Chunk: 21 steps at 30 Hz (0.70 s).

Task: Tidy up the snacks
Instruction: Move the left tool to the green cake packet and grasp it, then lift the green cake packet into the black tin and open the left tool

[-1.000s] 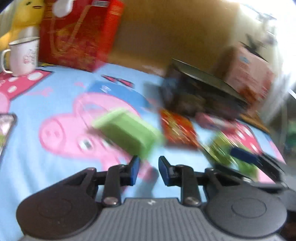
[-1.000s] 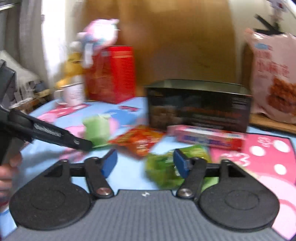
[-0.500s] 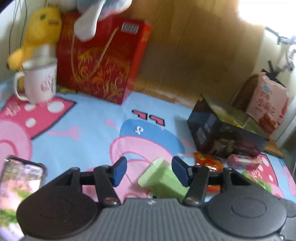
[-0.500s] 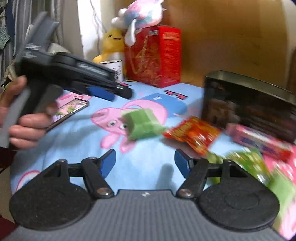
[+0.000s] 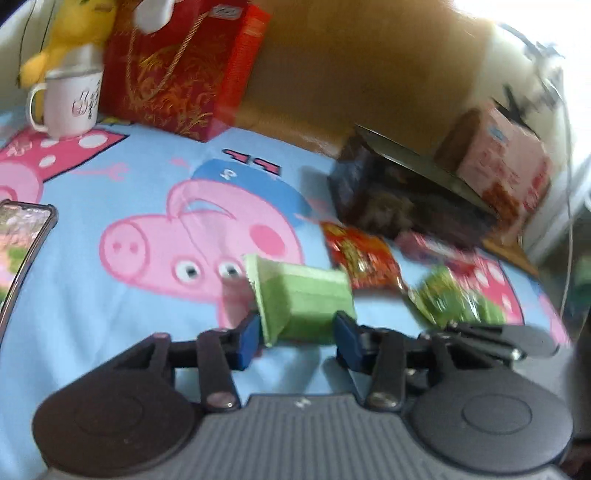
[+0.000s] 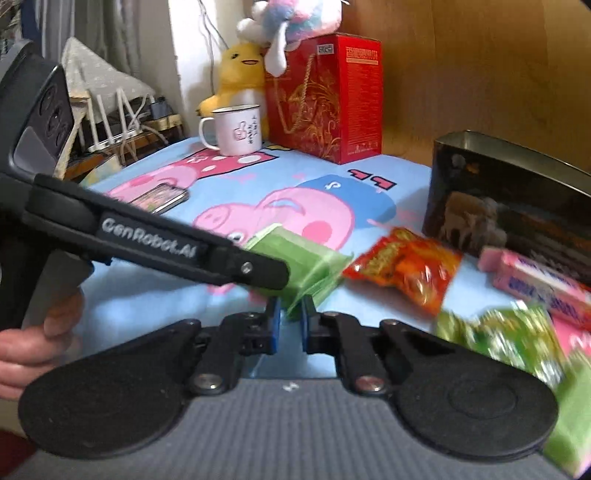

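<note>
one cartoon-pig cloth (image 5: 92, 295) covers the surface. on it stand one red gift box (image 6: 325, 96), its gold print too fine to read, and one dark open tin (image 6: 517, 206). one pink snack bag (image 5: 506, 173) behind the tin appears only in the left wrist view. two plush toys, one yellow (image 6: 240, 70) and one pastel (image 6: 291, 18), sit by the gift box; the pastel one shows clearly only in the right wrist view. one white mug (image 6: 236, 129) bears a thumbs-up mark.

snacks: one green carton (image 5: 303, 299), one red-orange packet (image 6: 406, 266), one pink bar (image 6: 535, 277) with blurred blue lettering, and what appears to be two green wrappers (image 6: 509, 336), though blur makes the count uncertain. one phone (image 6: 159, 197) lies flat.

the left gripper (image 5: 295, 341) is lettered "genrobot.ai" in the right wrist view, where a hand (image 6: 33, 350) holds it. its jaws have just been closing and pinch the green carton. the right gripper (image 6: 288, 328) jaws have just been closing and stand nearly together on the carton's near corner.
</note>
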Motion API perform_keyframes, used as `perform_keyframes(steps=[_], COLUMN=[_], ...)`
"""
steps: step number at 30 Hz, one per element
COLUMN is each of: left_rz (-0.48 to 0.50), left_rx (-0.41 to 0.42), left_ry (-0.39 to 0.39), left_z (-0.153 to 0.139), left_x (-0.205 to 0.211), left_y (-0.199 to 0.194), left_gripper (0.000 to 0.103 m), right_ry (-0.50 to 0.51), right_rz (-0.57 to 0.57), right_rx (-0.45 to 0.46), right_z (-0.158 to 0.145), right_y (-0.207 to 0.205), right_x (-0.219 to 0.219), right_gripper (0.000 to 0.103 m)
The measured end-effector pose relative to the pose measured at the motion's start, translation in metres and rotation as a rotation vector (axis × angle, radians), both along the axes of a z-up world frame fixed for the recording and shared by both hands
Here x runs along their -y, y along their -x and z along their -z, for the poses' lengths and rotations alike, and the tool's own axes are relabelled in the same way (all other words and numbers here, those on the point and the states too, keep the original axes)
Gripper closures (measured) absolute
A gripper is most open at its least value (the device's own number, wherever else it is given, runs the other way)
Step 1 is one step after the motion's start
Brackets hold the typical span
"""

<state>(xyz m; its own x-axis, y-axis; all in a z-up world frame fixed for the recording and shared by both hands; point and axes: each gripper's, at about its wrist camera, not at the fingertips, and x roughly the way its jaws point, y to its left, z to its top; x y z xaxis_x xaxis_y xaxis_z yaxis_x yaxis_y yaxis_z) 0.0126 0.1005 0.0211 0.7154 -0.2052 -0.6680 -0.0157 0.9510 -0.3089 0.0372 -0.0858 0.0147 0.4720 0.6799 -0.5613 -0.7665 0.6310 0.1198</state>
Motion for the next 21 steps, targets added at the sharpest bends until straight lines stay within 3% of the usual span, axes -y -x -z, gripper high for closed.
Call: perform_keyframes(steps=[2, 5, 8, 10, 12, 16, 18, 21], left_rz=[0.075, 0.146, 0.134, 0.089, 0.04, 0.021, 0.01, 0.007], left_rx=[-0.001, 0.0, 0.019, 0.023, -0.001, -0.083, -0.103, -0.095], left_ry=[0.015, -0.01, -0.034, -0.018, 0.04, 0.156, 0.161, 0.153], left_z=[0.002, -0.001, -0.009, -0.016, -0.018, -0.009, -0.004, -0.003], left_x=[0.016, 0.033, 0.03, 0.017, 0.002, -0.013, -0.013, -0.01], left_y=[0.015, 0.029, 0.033, 0.03, 0.019, 0.004, 0.0, -0.003], left_gripper=[0.063, 0.061, 0.055, 0.047, 0.042, 0.042, 0.042, 0.045], right_ry=[-0.006, 0.028, 0.037, 0.05, 0.05, 0.054, 0.08, 0.07], right_rz=[-0.05, -0.065, -0.05, -0.037, -0.041, -0.139, -0.207, -0.279], right_rx=[-0.031, 0.015, 0.036, 0.055, 0.08, 0.111, 0.084, 0.022], right_z=[0.002, 0.003, -0.003, -0.006, -0.008, -0.009, -0.004, 0.008], right_y=[0.014, 0.037, 0.036, 0.025, 0.014, -0.012, -0.028, -0.041], right_x=[0.013, 0.028, 0.041, 0.043, 0.041, 0.023, 0.009, -0.004], right_gripper=[0.096, 0.095, 0.094, 0.083, 0.05, 0.036, 0.025, 0.016])
